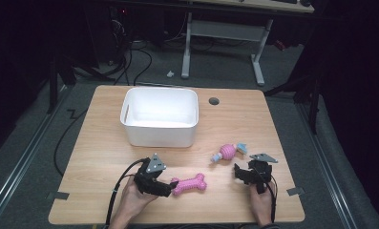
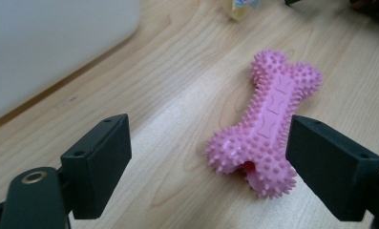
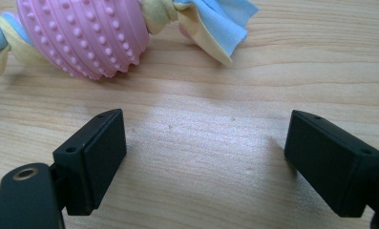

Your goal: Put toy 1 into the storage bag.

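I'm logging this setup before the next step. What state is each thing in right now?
White bin: upright on the table, nothing visible inside.
Pink bone toy: lying flat on the table, near end between the open jaws, not gripped.
Pink ball toy: lying on the table, cloth ends spread, untouched.
Left gripper: open.
Right gripper: open, nothing between the jaws.
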### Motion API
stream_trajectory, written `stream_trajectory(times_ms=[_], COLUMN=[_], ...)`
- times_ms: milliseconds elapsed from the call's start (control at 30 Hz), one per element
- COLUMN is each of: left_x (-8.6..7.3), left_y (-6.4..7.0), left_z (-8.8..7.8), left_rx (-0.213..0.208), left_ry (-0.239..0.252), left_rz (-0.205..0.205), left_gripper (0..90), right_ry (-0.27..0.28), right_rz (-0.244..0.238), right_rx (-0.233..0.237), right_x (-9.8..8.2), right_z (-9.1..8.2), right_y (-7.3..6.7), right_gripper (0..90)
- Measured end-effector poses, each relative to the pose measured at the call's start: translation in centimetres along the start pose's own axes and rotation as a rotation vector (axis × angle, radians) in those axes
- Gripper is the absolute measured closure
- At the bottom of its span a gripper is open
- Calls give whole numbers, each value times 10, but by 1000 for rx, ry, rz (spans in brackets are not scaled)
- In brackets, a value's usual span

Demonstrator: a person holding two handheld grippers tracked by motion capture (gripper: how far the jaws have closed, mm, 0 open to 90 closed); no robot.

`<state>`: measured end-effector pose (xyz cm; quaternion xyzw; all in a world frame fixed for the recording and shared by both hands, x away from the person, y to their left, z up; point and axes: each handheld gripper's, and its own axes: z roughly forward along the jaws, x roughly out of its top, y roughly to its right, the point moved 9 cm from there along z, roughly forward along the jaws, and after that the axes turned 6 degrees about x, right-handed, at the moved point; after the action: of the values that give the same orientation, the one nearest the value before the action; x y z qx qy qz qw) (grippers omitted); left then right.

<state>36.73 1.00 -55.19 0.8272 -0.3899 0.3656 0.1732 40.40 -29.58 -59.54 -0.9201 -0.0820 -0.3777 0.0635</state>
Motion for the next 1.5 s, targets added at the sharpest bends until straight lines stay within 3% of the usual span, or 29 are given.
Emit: stream_trajectory(times_ms=[367,600,1300,1500], left_x=[-8,-13,-22,-22], left_y=[18,25,28,28], left_z=[13,22,30,30], left_rx=[-51,-60,-49,-27], left_ry=[-43,-75,-126,-126], left_rz=[33,51,89,94], left_gripper=[161,188,301,341], right_ry=[0,0,0,0], right_rz=[0,0,1,0], right_rx=[0,-1,-1,-1], right_x=[0,0,0,0], right_z=[0,0,0,0], right_y=[0,0,0,0], right_gripper=[138,138,138,138])
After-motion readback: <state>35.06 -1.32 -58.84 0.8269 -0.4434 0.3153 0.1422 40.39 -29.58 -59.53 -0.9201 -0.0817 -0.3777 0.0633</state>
